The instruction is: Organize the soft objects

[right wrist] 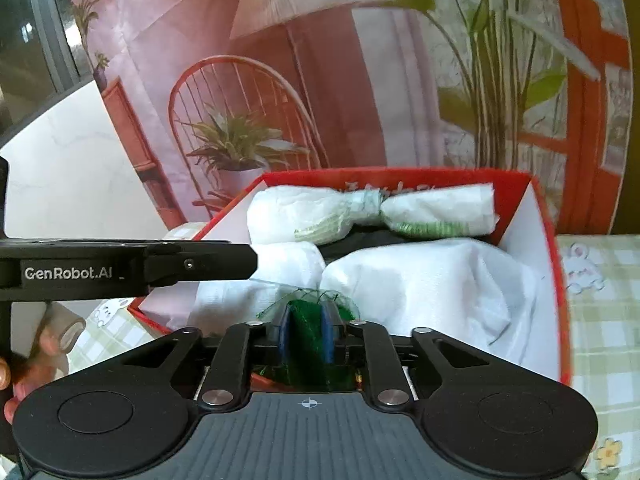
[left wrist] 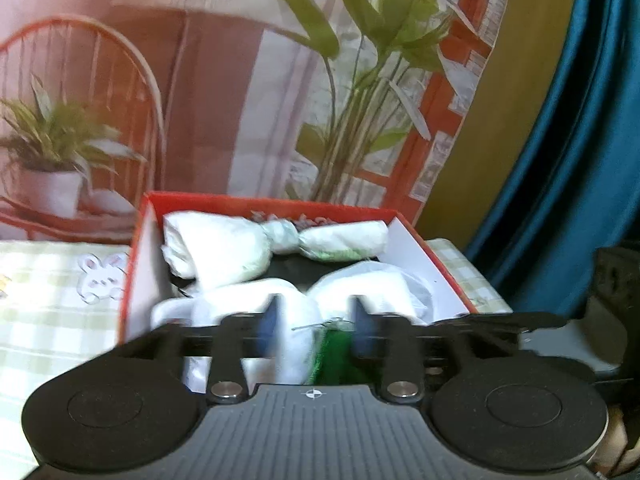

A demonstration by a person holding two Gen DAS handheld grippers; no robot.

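A red box (left wrist: 264,202) with white inner walls stands on the checked cloth and holds soft bundles. A white bundle tied at its middle (left wrist: 276,240) lies along the box's far wall; it also shows in the right wrist view (right wrist: 372,210). A second white bundle (left wrist: 376,284) lies nearer, with a green knotted middle (left wrist: 334,354). My left gripper (left wrist: 316,330) is open, its blue pads on either side of that knot. My right gripper (right wrist: 306,334) is shut on the green knot (right wrist: 308,344). White cloth (right wrist: 424,280) spreads to both sides of it.
A printed backdrop with a chair and plants hangs behind the box. A blue curtain (left wrist: 580,140) is at the right. The left gripper's black arm (right wrist: 132,266) crosses the right wrist view. The checked tablecloth (right wrist: 600,320) lies on both sides of the box (right wrist: 558,280).
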